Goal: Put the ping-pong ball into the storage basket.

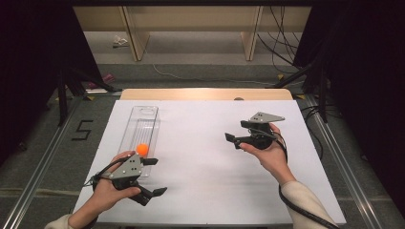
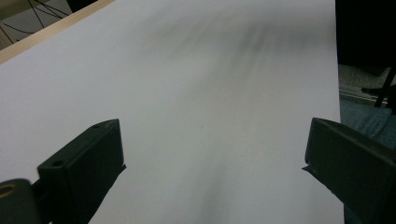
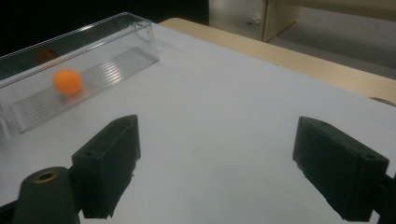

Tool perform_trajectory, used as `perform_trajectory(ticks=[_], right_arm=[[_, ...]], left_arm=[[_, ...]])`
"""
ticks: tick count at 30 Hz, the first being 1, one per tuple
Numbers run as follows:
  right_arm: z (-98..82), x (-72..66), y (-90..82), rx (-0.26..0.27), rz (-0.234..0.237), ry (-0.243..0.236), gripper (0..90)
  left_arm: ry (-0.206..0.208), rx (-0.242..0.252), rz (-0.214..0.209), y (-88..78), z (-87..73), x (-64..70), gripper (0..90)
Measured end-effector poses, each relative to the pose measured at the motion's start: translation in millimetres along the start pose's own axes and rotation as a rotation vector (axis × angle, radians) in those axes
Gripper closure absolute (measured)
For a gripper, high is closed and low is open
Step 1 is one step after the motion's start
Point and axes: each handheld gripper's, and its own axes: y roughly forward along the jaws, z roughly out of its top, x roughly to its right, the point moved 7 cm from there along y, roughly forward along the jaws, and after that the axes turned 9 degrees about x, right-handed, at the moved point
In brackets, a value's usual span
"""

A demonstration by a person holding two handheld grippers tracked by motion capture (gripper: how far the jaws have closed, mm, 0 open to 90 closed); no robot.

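Note:
An orange ball [image 1: 142,149] [image 3: 67,81] lies inside a long clear plastic tray [image 1: 142,125] [image 3: 107,56] on the left of the white table. My left gripper [image 1: 154,176] is held near the front left, just in front of the tray's near end, jaws wide open and empty; in its own view [image 2: 212,158] bare white table lies between them. On the right side of the table, my right gripper [image 1: 239,132] points left toward the tray, open with nothing between its jaws [image 3: 215,163].
The white sheet [image 1: 205,157] covers the table, with a wooden edge [image 1: 205,94] at the back. Beyond it are floor cables, tripod legs and wooden furniture legs. Metal rails run along both sides of the table.

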Motion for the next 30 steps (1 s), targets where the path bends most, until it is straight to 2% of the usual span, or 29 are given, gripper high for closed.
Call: perform_trajectory(ticks=[10, 22, 30], right_arm=[[-2.3, 7.8, -23.9, 0.014, -0.028, 0.002, 16.2], [-15.3, 16.3, -57.6, 0.02, -0.072, 0.022, 16.2], [-23.9, 15.8, -76.4, 0.033, -0.09, 0.038, 16.1]], left_arm=[[-0.002, 0.0, 0.001, -0.1, 0.0, -0.2, 4.1], [-0.005, 0.003, 0.006, -0.4, 0.1, -1.1, 4.1], [-0.005, 0.002, 0.009, -0.8, 0.3, -1.7, 4.1]])
